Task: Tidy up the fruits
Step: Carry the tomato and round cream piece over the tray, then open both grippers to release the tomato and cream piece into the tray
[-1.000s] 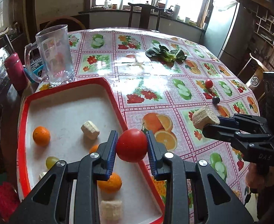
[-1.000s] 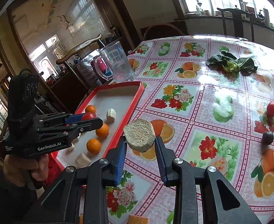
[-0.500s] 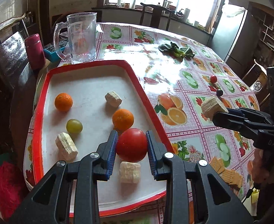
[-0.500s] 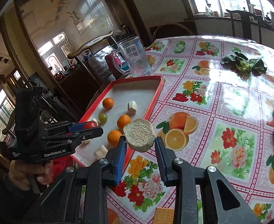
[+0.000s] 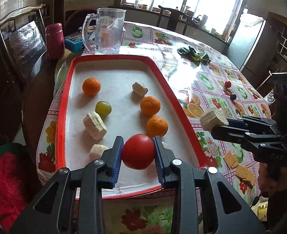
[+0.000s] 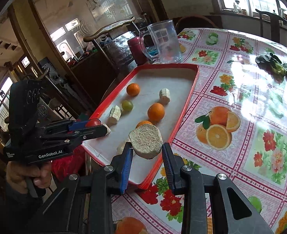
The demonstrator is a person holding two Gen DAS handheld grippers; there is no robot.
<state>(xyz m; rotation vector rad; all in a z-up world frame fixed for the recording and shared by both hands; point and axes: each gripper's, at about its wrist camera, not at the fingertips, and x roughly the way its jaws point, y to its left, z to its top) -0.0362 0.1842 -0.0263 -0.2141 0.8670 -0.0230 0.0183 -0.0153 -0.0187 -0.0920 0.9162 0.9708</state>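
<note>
My left gripper (image 5: 138, 152) is shut on a red tomato (image 5: 138, 151) and hangs over the near end of the red-rimmed white tray (image 5: 65, 105). My right gripper (image 6: 146, 150) is shut on a pale round banana chunk (image 6: 145, 140), held above the tray's near right rim (image 6: 184, 109). In the tray lie three oranges (image 5: 91, 86), a green grape (image 5: 103, 108) and several banana chunks (image 5: 94, 122). From the right wrist view the left gripper (image 6: 96, 127) shows side-on with the tomato (image 6: 92, 122) between its pads.
A glass mug (image 5: 106, 31) and a maroon flask (image 5: 55, 41) stand beyond the tray's far end. On the flowered tablecloth lie leafy greens (image 5: 194, 53), a small red fruit (image 5: 227, 83), a dark fruit (image 5: 233, 96) and crackers (image 5: 239, 167). Chairs ring the table.
Both grippers have drawn back toward the table's near edge with their loads still held; more of the tray shows, and the left gripper has rolled a little.
</note>
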